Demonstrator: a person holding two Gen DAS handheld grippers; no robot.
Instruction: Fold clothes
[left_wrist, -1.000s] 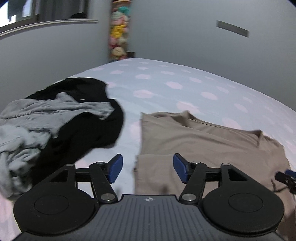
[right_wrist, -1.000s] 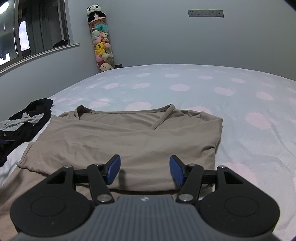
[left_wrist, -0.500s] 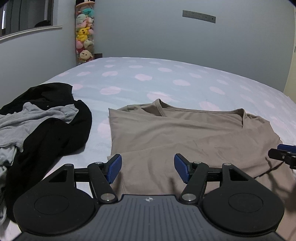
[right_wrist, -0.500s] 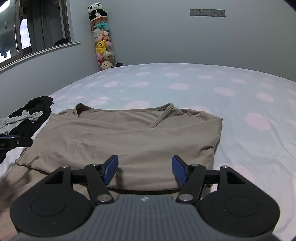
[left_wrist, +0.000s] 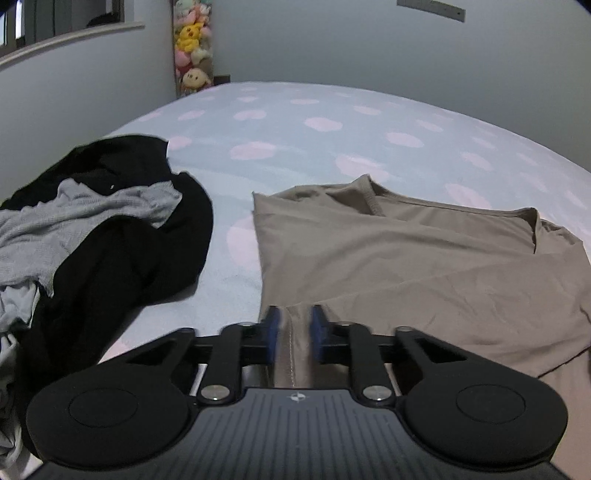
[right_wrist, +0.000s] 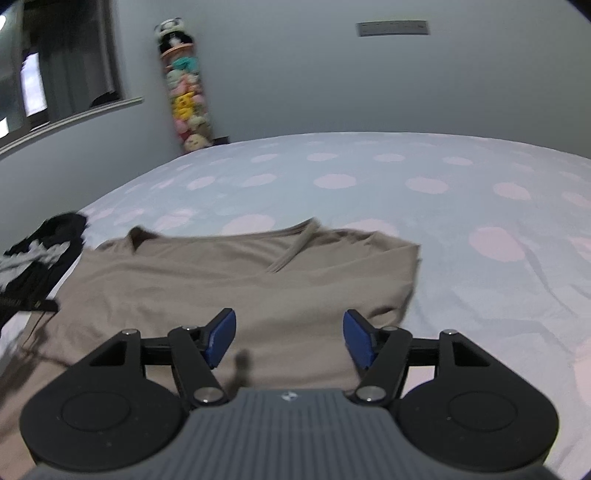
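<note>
Tan shirt's (right_wrist: 229, 280) near hem behind gripper (right_wrist: 289, 338).

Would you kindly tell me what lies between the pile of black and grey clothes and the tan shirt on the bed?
Only a bare strip of the spotted bedsheet separates the clothes pile from the tan shirt, as the left wrist view shows.

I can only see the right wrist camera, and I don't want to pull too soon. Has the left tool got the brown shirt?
Observer: Yes. The left tool is closing its jaws on the tan shirt, and a stitched edge is bunched between them.
Operator: Which bit of the shirt is that?
Observer: The near end of the edge that faces the dark heap.
Operator: What's in that heap? It's blurry for me.
Observer: A grey ribbed garment lies on top of a black garment.
</note>
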